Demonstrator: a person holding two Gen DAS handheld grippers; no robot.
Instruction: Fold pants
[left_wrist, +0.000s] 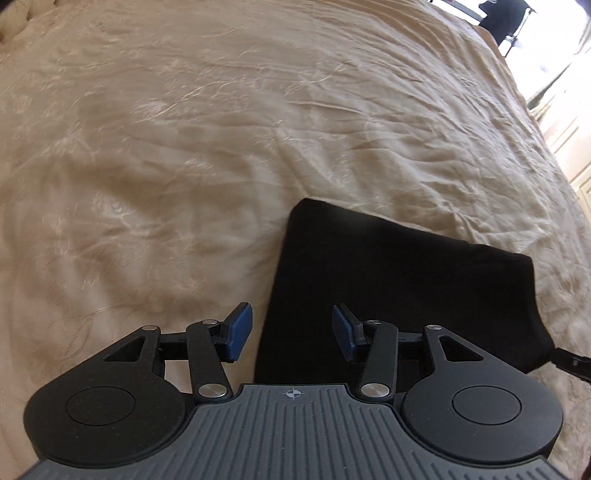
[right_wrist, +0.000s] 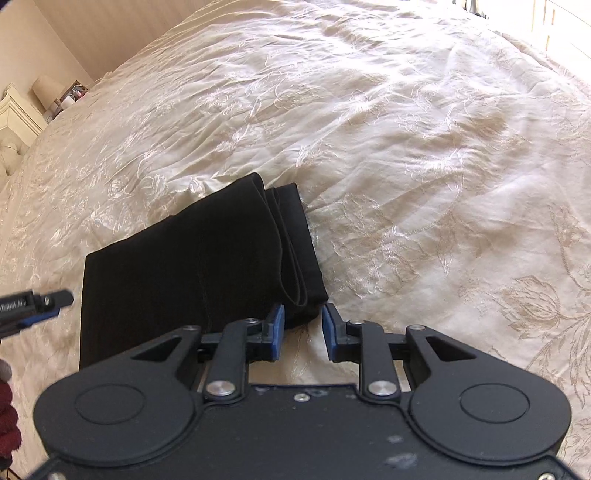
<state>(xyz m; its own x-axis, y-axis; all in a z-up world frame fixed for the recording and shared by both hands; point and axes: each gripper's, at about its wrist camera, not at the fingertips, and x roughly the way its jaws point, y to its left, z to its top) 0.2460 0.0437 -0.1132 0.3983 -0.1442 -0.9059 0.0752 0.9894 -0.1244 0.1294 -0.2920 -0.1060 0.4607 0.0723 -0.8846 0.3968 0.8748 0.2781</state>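
The black pants (right_wrist: 195, 266) lie folded into a compact stack on the cream bedspread (right_wrist: 406, 147), both the left hand-held gripper (left_wrist: 291, 332) and right hand-held gripper (right_wrist: 303, 328) parted and empty beside it, so a careless brush could, I judge, spill the loose hem layers.

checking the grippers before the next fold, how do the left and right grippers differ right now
The left gripper stands wider open than the right gripper. The left gripper's fingers hover over the near edge of the folded black pants; the right gripper's fingers sit at the corner where the layered edges show, with mostly cream bedspread between them. Neither grips any cloth; both have blue pads and point down at the bed.
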